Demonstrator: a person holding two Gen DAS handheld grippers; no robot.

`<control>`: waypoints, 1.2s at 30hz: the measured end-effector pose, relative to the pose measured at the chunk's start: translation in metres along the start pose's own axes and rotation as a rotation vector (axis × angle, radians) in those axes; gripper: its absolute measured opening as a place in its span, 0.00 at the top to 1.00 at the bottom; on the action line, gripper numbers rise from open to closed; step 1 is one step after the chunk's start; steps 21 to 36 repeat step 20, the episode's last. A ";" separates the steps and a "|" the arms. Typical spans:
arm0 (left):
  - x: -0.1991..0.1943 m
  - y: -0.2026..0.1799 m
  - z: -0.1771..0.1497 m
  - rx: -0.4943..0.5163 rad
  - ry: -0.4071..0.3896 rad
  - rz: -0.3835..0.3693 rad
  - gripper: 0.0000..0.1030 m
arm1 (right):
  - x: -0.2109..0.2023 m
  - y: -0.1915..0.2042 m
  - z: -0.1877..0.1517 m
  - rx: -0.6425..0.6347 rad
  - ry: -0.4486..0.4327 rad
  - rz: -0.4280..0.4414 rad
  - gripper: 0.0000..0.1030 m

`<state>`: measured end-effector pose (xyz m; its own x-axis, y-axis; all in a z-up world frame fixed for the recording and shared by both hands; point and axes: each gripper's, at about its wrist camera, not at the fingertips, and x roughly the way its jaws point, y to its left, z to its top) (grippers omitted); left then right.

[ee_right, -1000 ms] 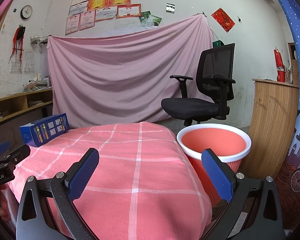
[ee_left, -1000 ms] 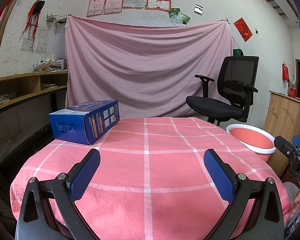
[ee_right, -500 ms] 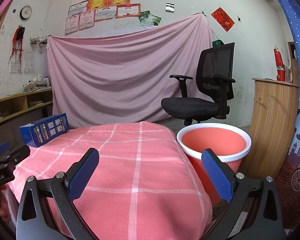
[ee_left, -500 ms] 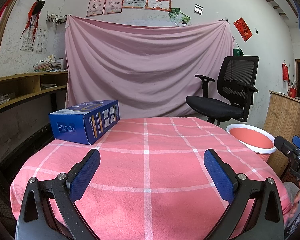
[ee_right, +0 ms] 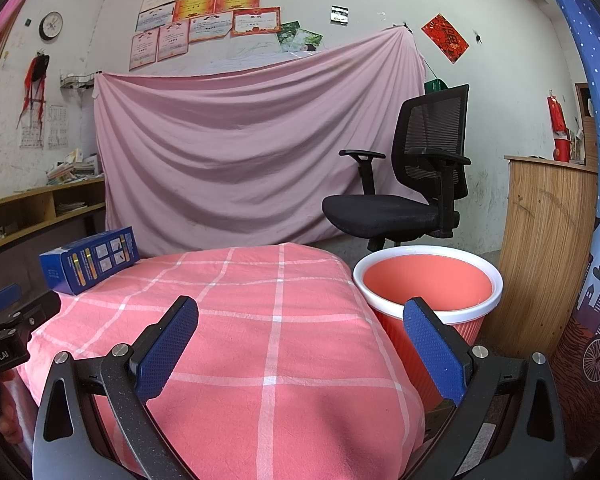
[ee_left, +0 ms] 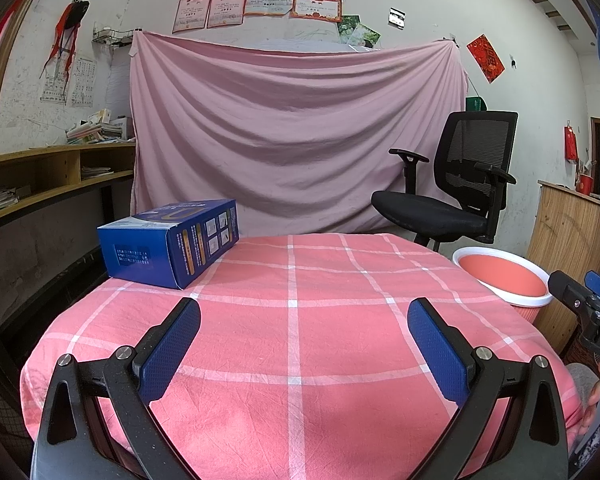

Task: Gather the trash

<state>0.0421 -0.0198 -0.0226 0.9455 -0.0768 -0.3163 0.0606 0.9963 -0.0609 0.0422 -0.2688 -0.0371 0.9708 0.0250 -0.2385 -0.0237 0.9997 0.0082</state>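
A blue cardboard box (ee_left: pixel 172 246) lies on the far left of the table with the pink checked cloth (ee_left: pixel 300 320); it also shows in the right wrist view (ee_right: pixel 88 260). A red bin with a white rim (ee_right: pixel 428 280) stands on the floor right of the table, also in the left wrist view (ee_left: pixel 504 280). My left gripper (ee_left: pixel 300 344) is open and empty over the table's near edge. My right gripper (ee_right: pixel 300 340) is open and empty over the table's near right corner, beside the bin.
A black office chair (ee_left: pixel 452 196) stands behind the table and bin. A wooden cabinet (ee_right: pixel 540 248) is right of the bin. Wooden shelves (ee_left: pixel 40 184) run along the left wall. A pink sheet (ee_left: pixel 292 140) hangs at the back.
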 end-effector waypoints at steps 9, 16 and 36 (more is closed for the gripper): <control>0.000 0.006 0.000 0.030 -0.023 0.002 0.01 | 0.000 -0.001 0.001 0.001 0.001 0.000 0.00; 0.002 0.008 -0.001 0.043 -0.025 0.002 0.01 | 0.000 0.001 0.001 0.002 0.003 -0.001 0.00; 0.003 0.008 -0.002 0.040 -0.023 0.001 0.01 | -0.001 0.005 0.001 0.002 0.004 -0.001 0.00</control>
